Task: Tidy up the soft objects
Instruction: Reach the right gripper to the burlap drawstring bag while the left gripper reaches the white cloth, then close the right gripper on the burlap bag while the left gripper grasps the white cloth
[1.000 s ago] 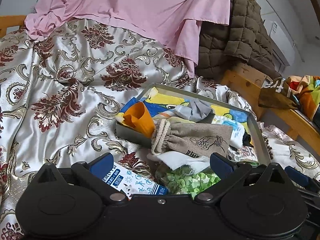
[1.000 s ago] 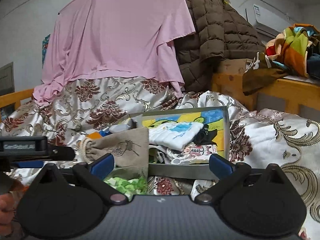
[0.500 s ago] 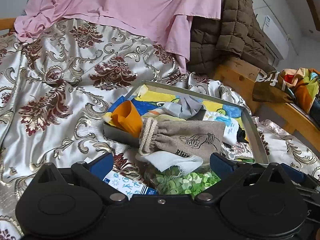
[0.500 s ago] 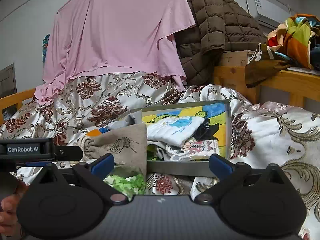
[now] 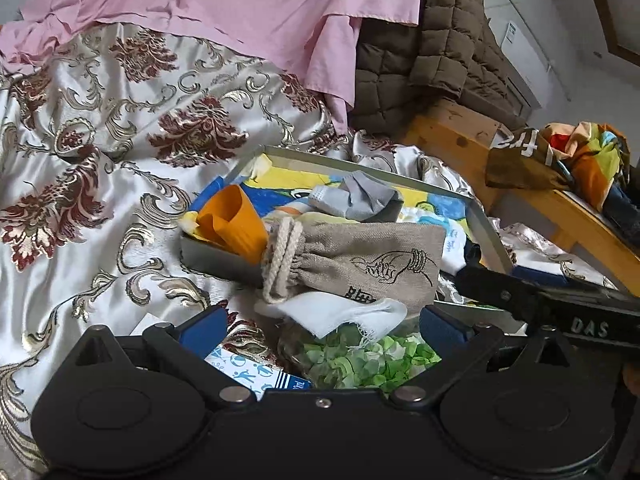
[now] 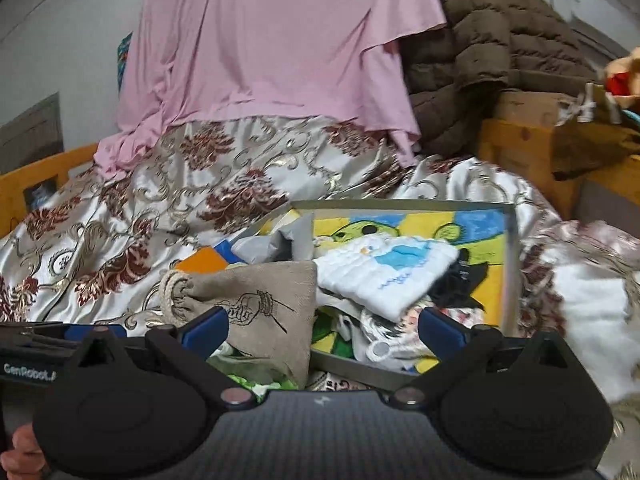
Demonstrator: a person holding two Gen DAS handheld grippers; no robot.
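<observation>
Both claws are hanging wide apart with nothing in them: the left gripper (image 5: 322, 326) is hovering over a white rag (image 5: 340, 311) and a bag of green bits (image 5: 360, 362) lying on the bedspread (image 5: 80, 184), and the right gripper (image 6: 322, 324) is sitting low just in front of the tray (image 6: 510, 264), jaws gaping the same way. Just past the left claw, the burlap drawstring pouch (image 5: 360, 258) is flopping over the tray's near rim, half in and half out. Looks light, limp and coarse, so probably not slippery; the bunched neck by the rope cord (image 5: 280, 256) seems like the smart place to pinch, since the flat body would likely just fold. Inside the tray things are piling up loosely: an orange cloth (image 5: 232, 224) spilling over the left corner, a grey crumpled piece (image 5: 360, 200) behind the pouch, a white and blue folded towel (image 6: 384, 272) toward the right, something black (image 6: 460, 280) beside it. Further back, a pink sheet (image 5: 240, 4) and brown quilted jacket (image 5: 432, 52) are draping over the end.
</observation>
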